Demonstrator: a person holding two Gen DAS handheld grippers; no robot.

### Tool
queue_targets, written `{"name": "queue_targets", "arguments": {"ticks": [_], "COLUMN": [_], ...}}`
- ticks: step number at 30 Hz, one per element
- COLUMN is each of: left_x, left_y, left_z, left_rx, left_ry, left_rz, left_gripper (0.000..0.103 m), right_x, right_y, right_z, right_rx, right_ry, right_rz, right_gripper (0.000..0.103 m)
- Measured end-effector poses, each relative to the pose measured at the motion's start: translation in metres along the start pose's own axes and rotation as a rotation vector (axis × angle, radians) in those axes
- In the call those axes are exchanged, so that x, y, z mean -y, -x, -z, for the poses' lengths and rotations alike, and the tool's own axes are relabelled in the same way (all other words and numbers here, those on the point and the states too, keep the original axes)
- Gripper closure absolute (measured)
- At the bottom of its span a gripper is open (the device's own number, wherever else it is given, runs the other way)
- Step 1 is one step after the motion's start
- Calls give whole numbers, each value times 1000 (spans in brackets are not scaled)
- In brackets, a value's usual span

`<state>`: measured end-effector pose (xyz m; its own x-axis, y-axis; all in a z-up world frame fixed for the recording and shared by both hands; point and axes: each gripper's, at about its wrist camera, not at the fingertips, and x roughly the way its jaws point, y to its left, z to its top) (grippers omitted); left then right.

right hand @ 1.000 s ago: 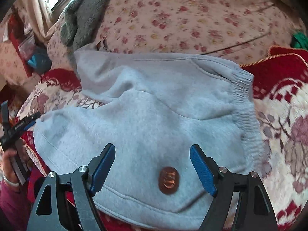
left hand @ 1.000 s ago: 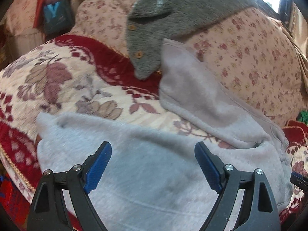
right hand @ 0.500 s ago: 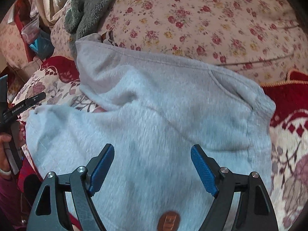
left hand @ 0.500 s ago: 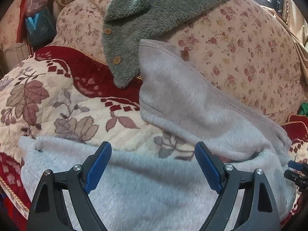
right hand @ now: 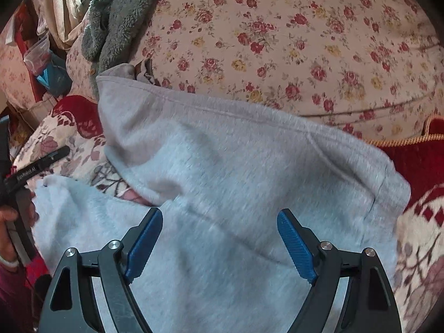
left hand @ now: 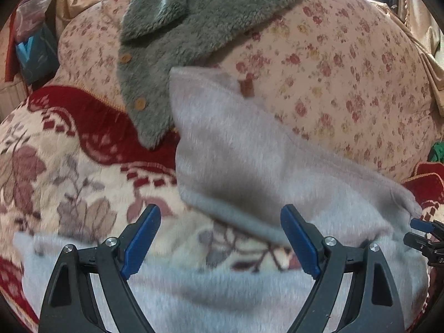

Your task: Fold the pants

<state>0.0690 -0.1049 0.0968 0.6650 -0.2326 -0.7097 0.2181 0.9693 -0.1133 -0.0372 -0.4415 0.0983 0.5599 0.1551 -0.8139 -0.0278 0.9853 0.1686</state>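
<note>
Light grey fleece pants lie spread on a red and cream floral blanket; they also show in the right wrist view. One leg runs up against the floral cushion, the other lies along the near edge, with blanket showing between them. My left gripper is open and empty, just above the gap between the legs. My right gripper is open and empty over the seat of the pants. The waistband end lies at the right.
A grey fuzzy cardigan hangs over the flower-print cushion behind the pants. A blue bag stands at the far left. The other gripper's tip shows at the right edge.
Both grippers have moved forward over the pants toward the cushion. The brown patch near the waistband has slipped out of the right wrist view. Both stay open.
</note>
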Motion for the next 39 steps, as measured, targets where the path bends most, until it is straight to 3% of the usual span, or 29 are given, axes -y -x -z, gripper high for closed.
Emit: {"name": "queue_targets", "arguments": {"ticks": [10,18,25,28,37,38,39], "left_x": [-31,-48,-61,-63,-65,-65,-64], "left_y": [-42,-85,-111,-121,-154,-155,-154], "left_z": [-75,-109,-136,-149,-169,-169,-168], "left_rx": [-11,-29,-27,-23,-37,-33,-24], "left_ry": [91,69,70,69,96,94,96], "left_rz": [72,47,41,61,25,23,34], "left_gripper": [11,10,10,10,10,12,19], "right_x": [35,62,60,58,52,50,46], "right_y": [-18,-55,-89,-94,-111,-111,-113], "right_z": [-57,-89,-96,-96,-91,-89,-86], "right_rx": [26,-34,-95,-95,-113,-109,-110], "right_ry": [174,317,414,435,476,487,503], "right_rz": [40,52,79,75,72,70,78], "right_gripper": [13,13,13,13,15,21,47]}}
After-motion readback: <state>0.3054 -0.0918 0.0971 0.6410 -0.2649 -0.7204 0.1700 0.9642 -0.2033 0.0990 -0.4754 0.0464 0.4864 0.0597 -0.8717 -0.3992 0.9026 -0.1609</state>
